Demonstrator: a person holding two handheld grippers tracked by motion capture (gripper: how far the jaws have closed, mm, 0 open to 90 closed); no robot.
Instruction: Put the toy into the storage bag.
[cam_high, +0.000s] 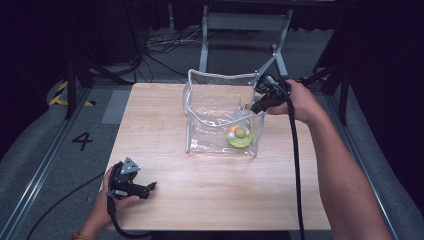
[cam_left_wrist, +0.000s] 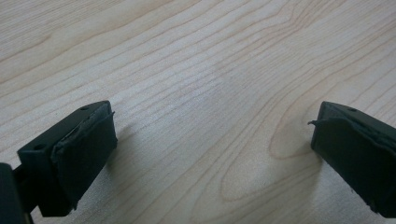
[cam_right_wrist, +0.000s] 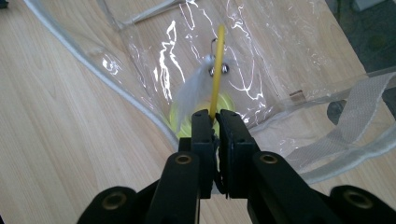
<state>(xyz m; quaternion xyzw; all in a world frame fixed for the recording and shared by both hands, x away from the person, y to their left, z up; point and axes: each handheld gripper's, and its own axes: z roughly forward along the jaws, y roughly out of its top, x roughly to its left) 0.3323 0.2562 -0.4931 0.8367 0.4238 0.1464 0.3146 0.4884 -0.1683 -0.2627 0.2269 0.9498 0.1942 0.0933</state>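
The right gripper has its jaws pinched tight on a thin yellow stick with a white feather and small bells, inside the clear bag. It looks light and flimsy; grip the stick. The left gripper rests wide open, holding nothing, over the table.

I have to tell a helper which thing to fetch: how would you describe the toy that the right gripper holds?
On the light wooden table stands a clear plastic bag with white edging. At its right rim the right gripper pinches a thin yellow stick, which carries white feathers and small silver bells.
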